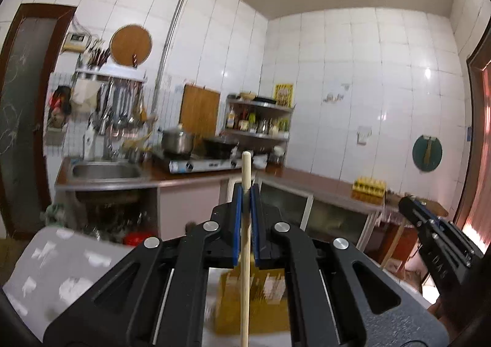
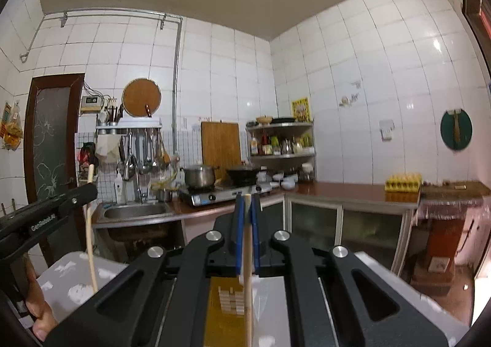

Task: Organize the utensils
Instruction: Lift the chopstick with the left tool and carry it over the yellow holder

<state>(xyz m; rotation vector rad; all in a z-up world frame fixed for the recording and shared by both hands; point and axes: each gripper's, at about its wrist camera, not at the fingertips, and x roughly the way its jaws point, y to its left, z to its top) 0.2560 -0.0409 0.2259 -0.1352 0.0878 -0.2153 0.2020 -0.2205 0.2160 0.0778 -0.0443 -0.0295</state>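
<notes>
My left hand-held gripper [image 1: 246,193] is clamped on a wooden chopstick [image 1: 245,242] that stands upright, long axis vertical, tip poking above the blue pads. My right hand-held gripper [image 2: 246,204] is likewise closed on a second chopstick [image 2: 248,270], also upright. Below both, near me, sits a yellow box [image 2: 221,316] on a pale patterned worktop [image 1: 61,270].
</notes>
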